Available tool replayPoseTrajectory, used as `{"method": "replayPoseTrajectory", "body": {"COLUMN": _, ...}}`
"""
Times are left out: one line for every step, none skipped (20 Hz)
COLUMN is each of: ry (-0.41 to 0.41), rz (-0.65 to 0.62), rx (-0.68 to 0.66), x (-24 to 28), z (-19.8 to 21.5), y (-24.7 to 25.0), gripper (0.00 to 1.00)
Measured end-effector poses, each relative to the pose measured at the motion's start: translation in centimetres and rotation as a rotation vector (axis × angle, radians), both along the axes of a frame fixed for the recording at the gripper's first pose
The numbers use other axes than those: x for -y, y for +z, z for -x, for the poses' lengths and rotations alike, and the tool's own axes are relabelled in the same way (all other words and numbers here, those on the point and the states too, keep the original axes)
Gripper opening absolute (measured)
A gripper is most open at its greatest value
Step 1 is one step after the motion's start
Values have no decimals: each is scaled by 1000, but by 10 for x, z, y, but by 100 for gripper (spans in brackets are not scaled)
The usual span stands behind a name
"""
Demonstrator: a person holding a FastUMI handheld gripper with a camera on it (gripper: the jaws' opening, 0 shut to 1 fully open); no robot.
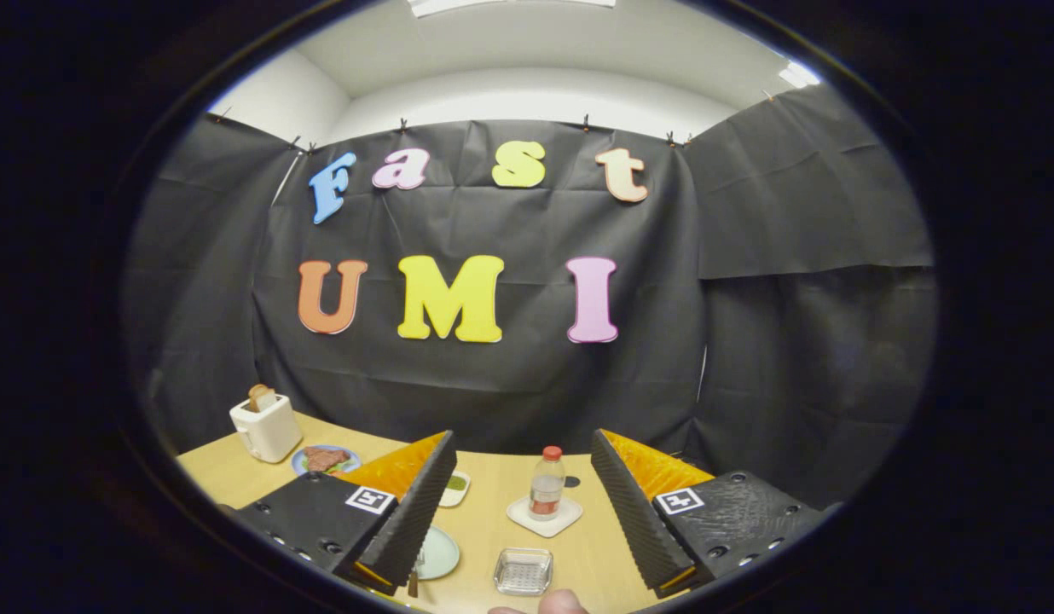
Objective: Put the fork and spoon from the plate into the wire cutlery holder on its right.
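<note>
The tool (518, 503) is held above the desk (484, 520), fingers spread wide apart with nothing between them. The plate (442, 553) lies partly hidden behind the left finger; a utensil handle (414, 582) shows at its edge, but fork and spoon cannot be told apart. The wire cutlery holder (524, 570) sits just right of the plate, between the fingers. Beyond it a bottle (547, 483) stands upright on a white coaster (544, 517). Farther left stand a toaster (266, 426) holding bread and a blue plate (326, 460) of food. A fingertip (563, 602) is cut off below the holder.
</note>
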State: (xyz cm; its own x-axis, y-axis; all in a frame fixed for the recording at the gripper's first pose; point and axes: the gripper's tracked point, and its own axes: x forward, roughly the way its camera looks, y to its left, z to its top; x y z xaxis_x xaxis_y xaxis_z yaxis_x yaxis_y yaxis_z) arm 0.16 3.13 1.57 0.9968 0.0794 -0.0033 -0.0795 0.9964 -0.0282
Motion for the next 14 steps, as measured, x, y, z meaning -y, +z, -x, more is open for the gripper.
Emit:
{"method": "replayPoseTrajectory", "body": {"ry": 7, "rz": 4, "rx": -1, "x": -3, "z": 0, "y": -1, "gripper": 95}}
{"method": "replayPoseTrajectory", "body": {"ry": 14, "rz": 7, "rx": -4, "x": -6, "z": 0, "y": -1, "gripper": 95}}
{"method": "replayPoseTrajectory", "body": {"ry": 20, "rz": 10, "rx": -8, "x": -9, "z": 0, "y": -1, "gripper": 95}}
{"method": "replayPoseTrajectory", "body": {"ry": 27, "rz": 12, "rx": -13, "x": -12, "z": -1, "y": -2, "gripper": 95}}
{"method": "replayPoseTrajectory", "body": {"ry": 35, "rz": 15, "rx": -20, "x": -16, "z": -2, "y": -3, "gripper": 95}}
{"method": "replayPoseTrajectory", "body": {"ry": 43, "rz": 18, "rx": -28, "x": -20, "z": -2, "y": -4, "gripper": 95}}
{"method": "replayPoseTrajectory", "body": {"ry": 51, "rz": 20, "rx": -39, "x": -24, "z": -3, "y": -7, "gripper": 95}}
{"method": "replayPoseTrajectory", "body": {"ry": 61, "rz": 24, "rx": -53, "x": -28, "z": -5, "y": -10, "gripper": 95}}
{"method": "replayPoseTrajectory", "body": {"ry": 71, "rz": 34, "rx": -68, "x": -32, "z": -5, "y": -15, "gripper": 95}}
{"method": "replayPoseTrajectory", "body": {"ry": 79, "rz": 42, "rx": -82, "x": -35, "z": -5, "y": -18, "gripper": 95}}
{"method": "replayPoseTrajectory", "body": {"ry": 84, "rz": 48, "rx": -94, "x": -38, "z": -7, "y": -21, "gripper": 95}}
{"method": "replayPoseTrajectory", "body": {"ry": 91, "rz": 52, "rx": -107, "x": -42, "z": -8, "y": -24, "gripper": 95}}
{"method": "replayPoseTrajectory", "body": {"ry": 99, "rz": 55, "rx": -124, "x": -47, "z": -10, "y": -29, "gripper": 95}}
{"method": "replayPoseTrajectory", "body": {"ry": 114, "rz": 55, "rx": -147, "x": -53, "z": -11, "y": -34, "gripper": 95}}
